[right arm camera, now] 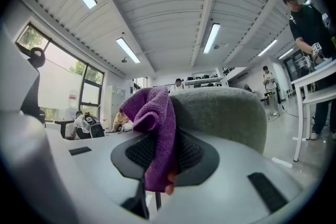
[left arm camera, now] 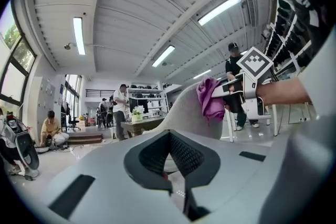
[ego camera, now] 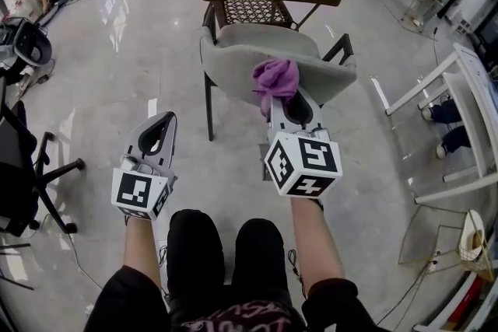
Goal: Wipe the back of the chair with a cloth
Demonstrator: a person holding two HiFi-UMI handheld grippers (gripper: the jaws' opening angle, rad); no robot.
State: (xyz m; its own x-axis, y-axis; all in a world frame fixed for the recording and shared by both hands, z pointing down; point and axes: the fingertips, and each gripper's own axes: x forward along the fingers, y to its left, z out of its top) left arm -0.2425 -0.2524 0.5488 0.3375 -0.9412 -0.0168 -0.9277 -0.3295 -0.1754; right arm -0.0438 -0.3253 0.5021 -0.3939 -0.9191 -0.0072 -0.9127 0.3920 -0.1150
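Wiping step, by the look of it: right gripper (ego camera: 289,103) clamped on the crumpled purple terry cloth (ego camera: 275,78) at the grey padded chair back's (ego camera: 233,58) top edge, left gripper (ego camera: 162,124) closed on nothing, and a sideways sweep likely comes next.

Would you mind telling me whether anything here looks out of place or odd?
Nothing stands out. The purple cloth hangs bunched from the shut jaws of the right gripper at the top edge of the grey chair back. The left gripper is shut on nothing, apart from the chair.
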